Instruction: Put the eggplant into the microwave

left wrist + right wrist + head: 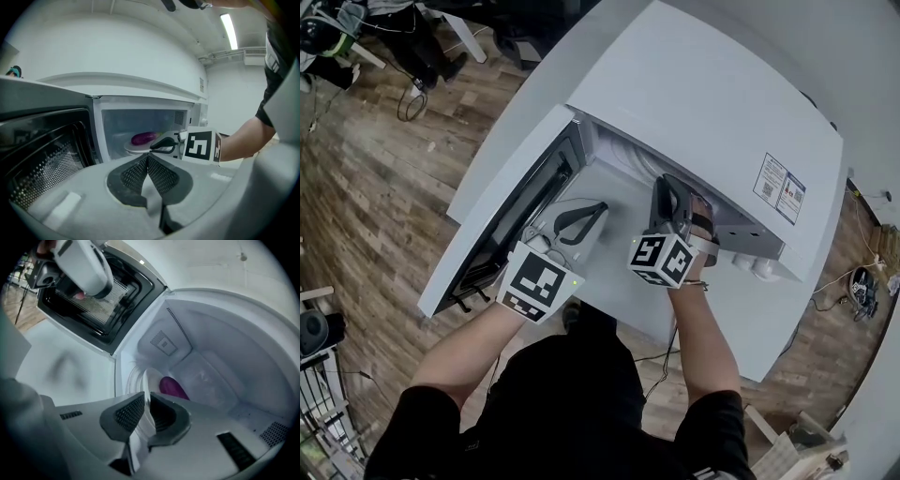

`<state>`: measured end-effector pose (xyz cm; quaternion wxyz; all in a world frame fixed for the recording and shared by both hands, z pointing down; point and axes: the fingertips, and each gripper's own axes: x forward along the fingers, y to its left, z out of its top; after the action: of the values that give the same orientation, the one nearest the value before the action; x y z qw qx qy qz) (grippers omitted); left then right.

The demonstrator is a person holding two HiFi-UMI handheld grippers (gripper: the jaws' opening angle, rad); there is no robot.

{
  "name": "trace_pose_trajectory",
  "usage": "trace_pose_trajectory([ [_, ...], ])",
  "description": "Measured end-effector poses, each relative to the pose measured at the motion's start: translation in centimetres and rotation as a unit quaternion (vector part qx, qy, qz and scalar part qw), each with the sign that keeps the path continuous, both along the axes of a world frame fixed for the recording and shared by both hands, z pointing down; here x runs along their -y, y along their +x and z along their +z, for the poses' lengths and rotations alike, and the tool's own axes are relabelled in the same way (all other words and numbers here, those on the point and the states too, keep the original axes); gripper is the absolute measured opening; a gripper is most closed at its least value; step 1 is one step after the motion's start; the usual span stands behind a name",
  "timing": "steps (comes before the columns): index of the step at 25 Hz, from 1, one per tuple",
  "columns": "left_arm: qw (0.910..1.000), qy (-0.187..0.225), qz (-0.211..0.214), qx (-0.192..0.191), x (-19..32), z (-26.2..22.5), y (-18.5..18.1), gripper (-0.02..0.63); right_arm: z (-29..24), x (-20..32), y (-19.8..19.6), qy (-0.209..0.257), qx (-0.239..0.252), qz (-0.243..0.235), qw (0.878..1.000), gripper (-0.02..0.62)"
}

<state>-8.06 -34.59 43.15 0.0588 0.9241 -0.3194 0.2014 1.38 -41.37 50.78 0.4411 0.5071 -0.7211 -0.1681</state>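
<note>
Right gripper gripping plate, white table, floorboards

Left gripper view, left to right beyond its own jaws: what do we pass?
door → eggplant → right gripper → forearm. The plate is left out: it spans under the eggplant up to the right gripper.

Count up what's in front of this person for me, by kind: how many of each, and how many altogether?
microwave: 1
eggplant: 1
plate: 1
handheld grippers: 2, the left gripper and the right gripper
Total: 5
</note>
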Motion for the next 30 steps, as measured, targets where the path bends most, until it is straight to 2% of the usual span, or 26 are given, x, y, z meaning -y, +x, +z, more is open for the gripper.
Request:
trace_pose_trajectory([
  [5,0.9998,-0.016,-0.009,-0.008,-1.2,-0.3,-0.6,0.009,-1.9,-1.5,-0.4,0.006,0.031,0.009,0.999,0.048],
  [9,0.9991,-0.031,-0.021,-0.018,-2.7,-0.8,-1.4,0.009,-3.2,-4.0,-1.0,-0.007,0.058,0.008,0.998,0.048],
  [16,0.9960,-0.058,-0.038,-0.057,-7.8,-2.8,-3.3,0.009,-6.8,-11.1,-2.2,-0.027,0.146,0.021,0.989,0.048],
  [21,0.9959,-0.057,-0.035,-0.061,-12.4,-4.1,-4.6,0.009,-8.6,-16.7,-3.5,-0.034,0.144,0.015,0.989,0.048],
  [25,0.9966,-0.055,-0.024,-0.057,-16.0,-4.9,-5.2,0.009,-9.7,-20.8,-4.5,-0.047,0.163,0.017,0.985,0.048],
  [28,0.9961,-0.054,-0.020,-0.067,-18.5,-6.2,-5.5,0.009,-10.9,-23.8,-5.5,-0.066,0.190,0.006,0.979,0.046],
  [30,0.9958,-0.048,-0.020,-0.076,-19.8,-7.3,-5.9,0.009,-11.9,-25.6,-6.6,-0.085,0.237,-0.007,0.968,0.041],
])
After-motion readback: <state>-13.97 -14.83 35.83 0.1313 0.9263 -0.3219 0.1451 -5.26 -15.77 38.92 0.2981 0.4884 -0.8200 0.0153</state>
